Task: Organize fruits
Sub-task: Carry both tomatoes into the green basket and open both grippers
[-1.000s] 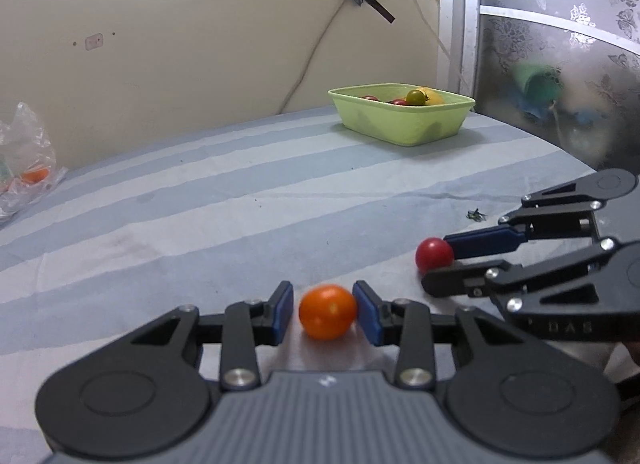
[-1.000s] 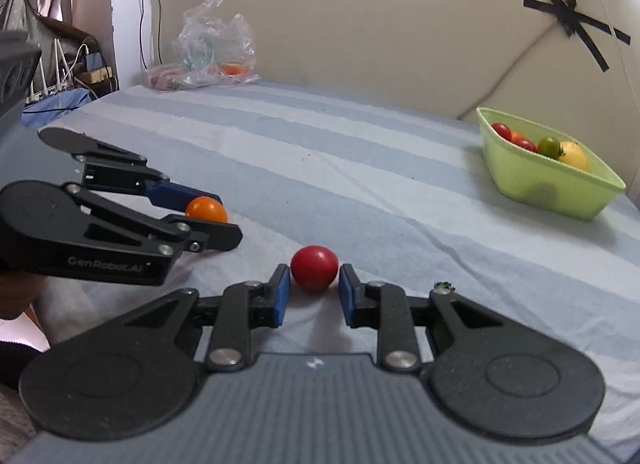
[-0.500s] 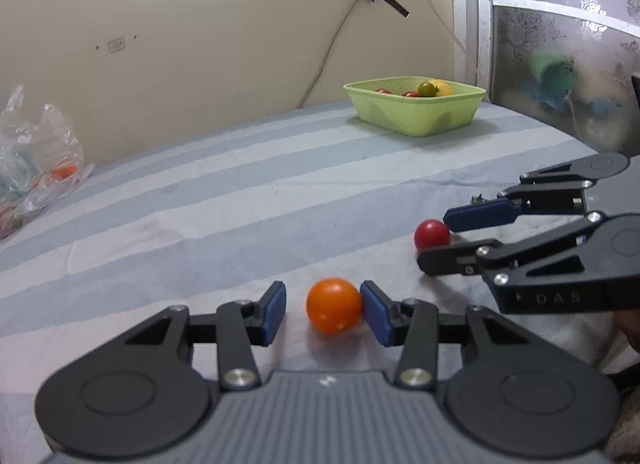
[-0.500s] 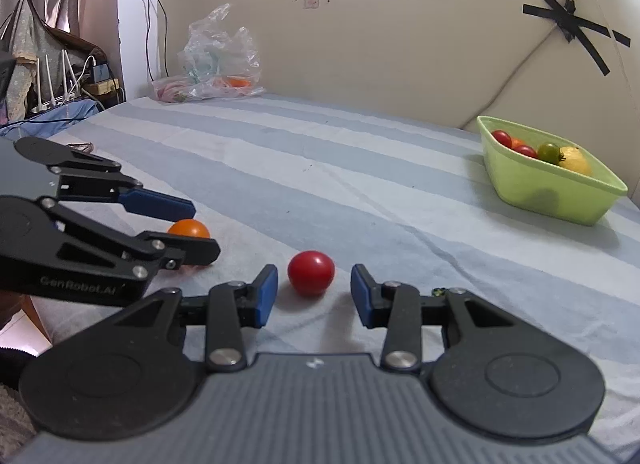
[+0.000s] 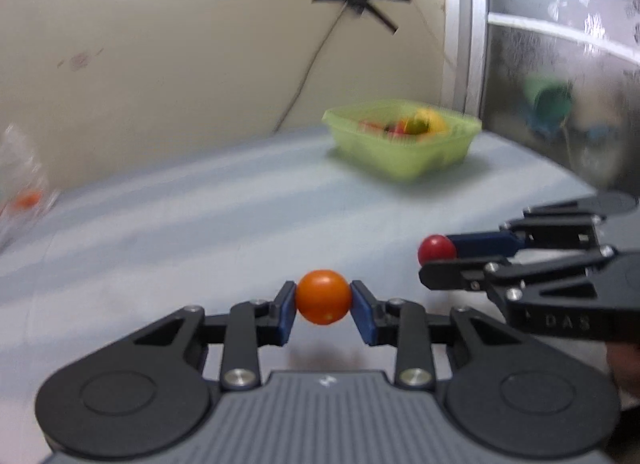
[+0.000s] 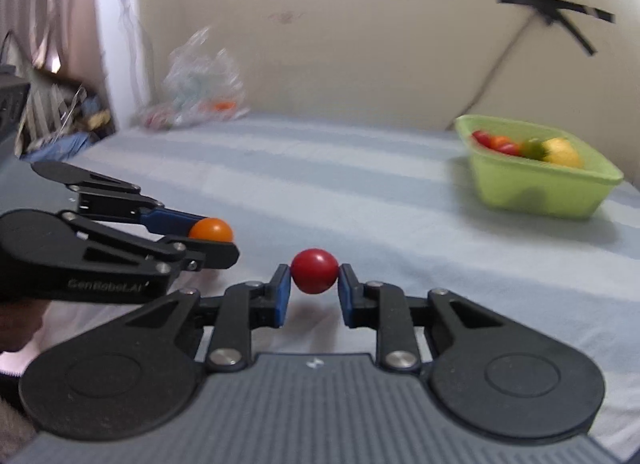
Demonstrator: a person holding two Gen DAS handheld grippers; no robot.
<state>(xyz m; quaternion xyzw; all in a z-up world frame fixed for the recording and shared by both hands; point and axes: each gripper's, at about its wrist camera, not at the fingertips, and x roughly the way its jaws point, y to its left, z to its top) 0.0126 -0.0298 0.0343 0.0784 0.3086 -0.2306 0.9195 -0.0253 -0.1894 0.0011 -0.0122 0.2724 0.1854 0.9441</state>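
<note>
The left gripper (image 5: 323, 304) is closing, its blue pads pressed on both sides of an orange tomato (image 5: 323, 302) held just clear of the striped cloth (image 5: 200, 223); the right gripper (image 6: 314, 290) is closing too, pinching a red tomato (image 6: 314, 271) above its shadow; the two grippers sit side by side, near; far right stands a green tub (image 6: 540, 179) holding more fruit; far left lies a plastic bag (image 6: 200, 87).

Only two pieces of lettering are showing. In the right wrist view, pale letters reading "GenRobot.AI" are running along the black side of the left claw (image 6: 212, 242), slightly blurred. In the left wrist view, the letters "DAS" are standing on the black side of the right claw (image 5: 438, 260).
</note>
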